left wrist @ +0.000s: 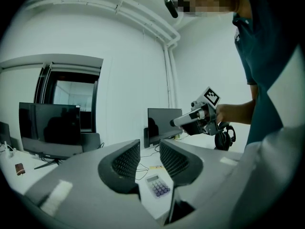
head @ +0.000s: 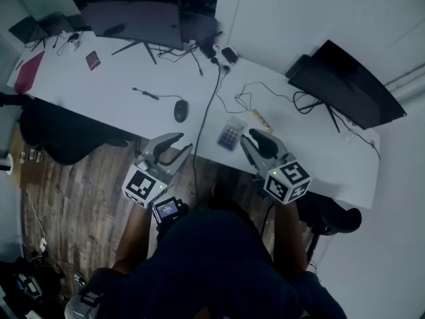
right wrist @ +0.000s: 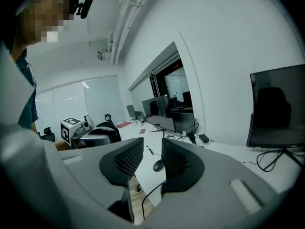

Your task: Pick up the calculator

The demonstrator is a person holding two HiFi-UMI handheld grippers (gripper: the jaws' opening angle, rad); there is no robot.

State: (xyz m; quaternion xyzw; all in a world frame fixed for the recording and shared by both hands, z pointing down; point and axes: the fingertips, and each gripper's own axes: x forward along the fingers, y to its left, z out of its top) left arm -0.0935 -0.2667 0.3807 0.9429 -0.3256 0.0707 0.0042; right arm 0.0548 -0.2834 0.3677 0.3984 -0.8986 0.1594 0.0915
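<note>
The calculator (head: pixel 232 135) is small and pale with purple keys. It lies flat near the front edge of the white desk (head: pixel 119 102). My left gripper (head: pixel 182 143) hovers off the desk edge, left of the calculator, over the wooden floor. Its jaws stand open and empty. In the left gripper view the calculator (left wrist: pixel 157 185) shows low down through the gap of the left gripper (left wrist: pixel 149 149). My right gripper (head: pixel 251 137) is just right of the calculator, open and holding nothing. The right gripper view looks along the right gripper (right wrist: pixel 152 149) towards a black mouse (right wrist: pixel 158 165).
A black mouse (head: pixel 180 110) with its cable lies left of the calculator. A yellow strip (head: pixel 261 119) lies behind it. Two dark monitors (head: pixel 136 18) (head: pixel 345 85) stand at the back, with cables between them. A dark chair (head: pixel 63 135) is at the left.
</note>
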